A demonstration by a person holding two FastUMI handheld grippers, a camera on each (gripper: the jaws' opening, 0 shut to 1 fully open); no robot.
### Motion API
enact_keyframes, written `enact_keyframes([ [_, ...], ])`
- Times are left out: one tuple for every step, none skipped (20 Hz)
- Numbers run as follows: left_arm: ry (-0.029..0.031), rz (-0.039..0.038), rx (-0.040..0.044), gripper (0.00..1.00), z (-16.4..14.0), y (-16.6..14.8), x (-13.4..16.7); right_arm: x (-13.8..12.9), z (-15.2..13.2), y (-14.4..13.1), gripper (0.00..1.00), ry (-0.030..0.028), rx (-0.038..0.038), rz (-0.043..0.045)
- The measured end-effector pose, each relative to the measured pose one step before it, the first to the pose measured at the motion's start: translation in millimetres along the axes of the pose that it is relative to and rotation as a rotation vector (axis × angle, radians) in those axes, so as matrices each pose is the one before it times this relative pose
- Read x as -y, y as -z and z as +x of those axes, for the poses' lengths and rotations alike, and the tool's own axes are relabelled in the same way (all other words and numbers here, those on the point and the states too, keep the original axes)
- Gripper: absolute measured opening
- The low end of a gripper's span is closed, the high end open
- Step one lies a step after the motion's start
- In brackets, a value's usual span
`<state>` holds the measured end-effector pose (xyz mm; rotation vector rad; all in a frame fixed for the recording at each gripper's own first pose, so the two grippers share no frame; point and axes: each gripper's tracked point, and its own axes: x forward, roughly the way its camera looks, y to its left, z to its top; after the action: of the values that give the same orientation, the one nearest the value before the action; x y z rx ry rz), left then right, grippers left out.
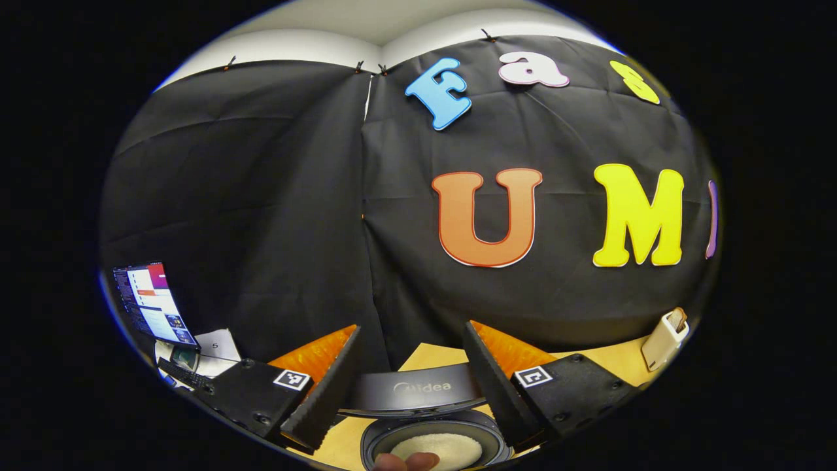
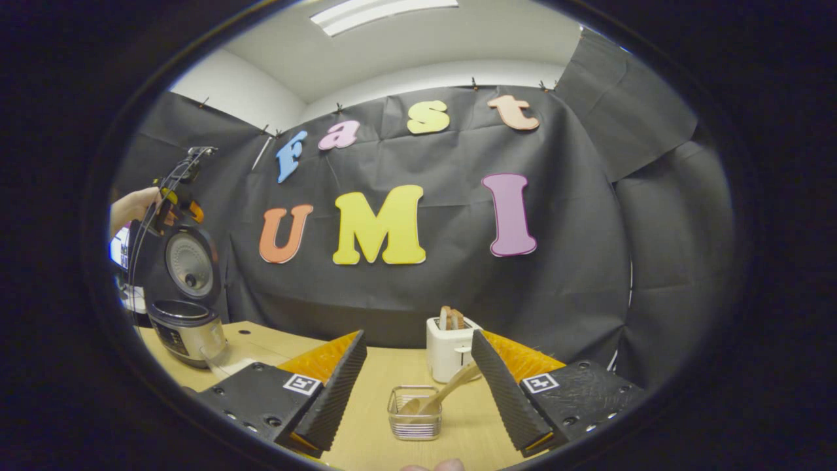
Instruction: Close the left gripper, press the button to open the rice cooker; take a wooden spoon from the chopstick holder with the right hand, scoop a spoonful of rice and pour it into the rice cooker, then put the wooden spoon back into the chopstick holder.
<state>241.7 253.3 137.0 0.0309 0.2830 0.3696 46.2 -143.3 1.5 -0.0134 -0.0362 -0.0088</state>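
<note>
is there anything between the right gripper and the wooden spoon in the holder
Nothing visible. The right gripper is open, and the wooden spoon leans in the wire chopstick holder straight ahead on bare table. The toaster stands behind it.

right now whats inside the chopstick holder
A wooden spoon leans in the chopstick holder, handle sticking out toward the toaster. The bowl end is partly hidden by the holder's wall.
</note>
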Motion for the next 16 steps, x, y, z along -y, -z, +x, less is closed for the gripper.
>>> enact_keyframes([
  [0.00592,-0.00867,-0.01148,0.97,1.28,2.42,2.06,-0.51,1.61,-0.14,0.93,0.00041,0.00157,0.00048],
  [0.00607,-0.01440,-0.01372,0.98,1.20,5.33,1.97,0.27,0.39,-0.48,0.93,0.00127,0.00335,0.00055],
  [0.00851,-0.01979,-0.00898,0.98,0.08,3.51,0.49,-0.34,-2.01,1.35,0.93,0.00036,-0.00031,0.00131],
  [0.00872,-0.01486,0.00568,0.98,0.10,-0.80,-0.03,-0.72,-0.16,1.31,0.93,-0.00067,-0.00369,0.00321],
  [0.00793,-0.01275,-0.00638,0.98,-2.27,3.31,-0.40,-1.45,-1.65,1.44,0.95,-0.00379,-0.00241,0.00427],
  [0.00318,-0.00552,0.00316,0.98,-3.65,1.77,0.87,-1.62,-1.42,2.09,0.95,-0.00403,-0.00309,0.00248],
  [0.00168,0.00788,0.00194,0.99,-4.83,2.31,1.04,-3.60,-1.18,1.70,0.95,-0.00498,-0.00382,0.00057],
  [-0.00020,0.00806,0.00252,0.99,-6.25,3.16,0.87,-2.86,-1.09,1.68,0.95,-0.00626,-0.00432,-0.00067],
  [0.00027,0.00514,0.00513,0.99,-6.49,3.73,1.37,-2.01,-0.86,2.75,0.95,-0.00422,-0.00385,-0.00451],
  [0.00145,0.00085,0.00608,0.99,-7.18,4.28,1.12,-1.37,-0.66,0.03,0.94,-0.00388,-0.00040,-0.00523],
  [0.00149,-0.00705,0.00814,0.99,-7.95,5.39,1.67,-1.28,-2.25,-0.47,0.93,-0.00343,0.00066,-0.00158],
  [0.00246,-0.00459,0.00541,0.99,-8.72,5.97,2.31,-1.20,-2.88,-0.59,0.95,-0.00412,0.00182,0.00309],
  [0.00284,0.00095,0.00693,0.99,-9.28,6.59,2.08,-1.18,-2.70,-0.50,0.93,-0.00382,0.00339,0.00354],
  [0.00182,0.00340,0.00332,0.99,-9.45,8.07,2.03,-0.60,-2.56,-0.80,0.93,-0.00169,0.00576,0.00093],
  [0.00128,-0.00227,0.00089,0.99,-9.32,9.94,1.44,-0.95,-1.33,-1.29,0.95,-0.00123,0.00667,-0.00161],
  [0.00320,-0.00810,0.00689,1.00,-9.45,8.61,2.83,-2.43,0.46,0.41,0.95,-0.00422,-0.00153,-0.00530],
])
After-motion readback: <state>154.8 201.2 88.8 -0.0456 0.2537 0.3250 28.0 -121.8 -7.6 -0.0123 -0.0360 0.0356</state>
